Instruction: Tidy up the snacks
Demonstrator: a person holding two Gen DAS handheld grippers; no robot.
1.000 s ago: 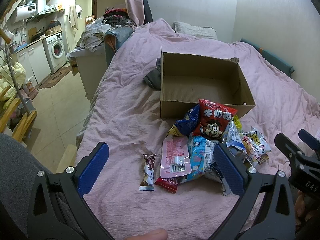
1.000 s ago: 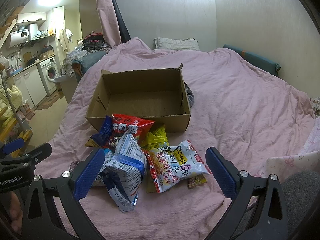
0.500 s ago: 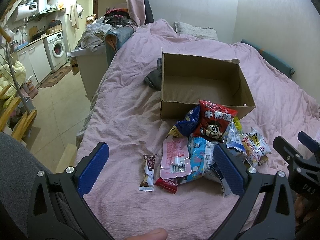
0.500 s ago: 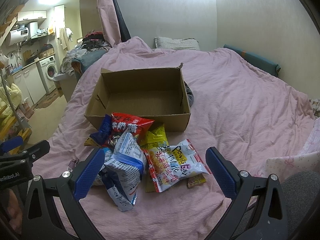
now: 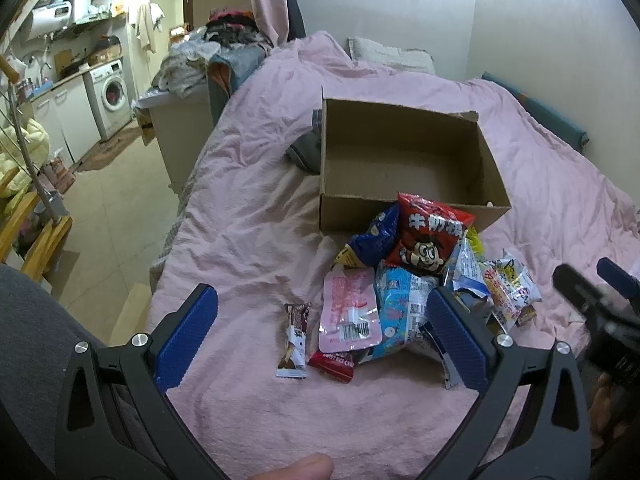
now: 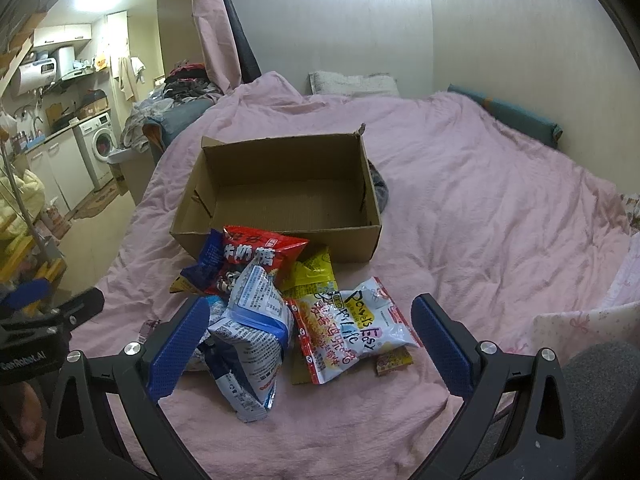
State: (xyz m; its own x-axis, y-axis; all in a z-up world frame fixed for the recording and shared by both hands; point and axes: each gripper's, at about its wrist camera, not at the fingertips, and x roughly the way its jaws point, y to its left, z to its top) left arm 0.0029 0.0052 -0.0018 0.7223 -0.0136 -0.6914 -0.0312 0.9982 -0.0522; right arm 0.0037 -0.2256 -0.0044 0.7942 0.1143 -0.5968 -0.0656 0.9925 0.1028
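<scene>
A cardboard box (image 5: 408,168) sits open and bare inside on the pink bed (image 5: 248,208), in the upper middle of both wrist views. A heap of snacks lies on the bed just in front of the box's near wall. At the top of the heap a red bag (image 5: 430,236) leans against that wall, with a dark blue bag (image 5: 372,236) touching its left side and a yellow bag (image 6: 314,272) tucked behind it. Lower in the frame lie a pink pouch (image 5: 350,312), a light blue bag (image 5: 402,312) and a white-and-blue bag (image 6: 250,332), which stands crumpled in the centre of the right view. The white bag (image 6: 352,328) with hand-lettered print lies flat to the right of it, over a small brown pack (image 6: 394,360). A chocolate bar (image 5: 295,338) lies alone at the left edge of the heap, just apart from the pouch, and a small red pack (image 5: 332,364) peeks out under the pouch.

The left gripper (image 5: 320,332) hangs low above the bed with its blue fingers wide apart, empty, framing the bar and pouch. The right gripper (image 6: 310,340) is likewise spread wide and empty, framing the white-and-blue bag and the white bag
</scene>
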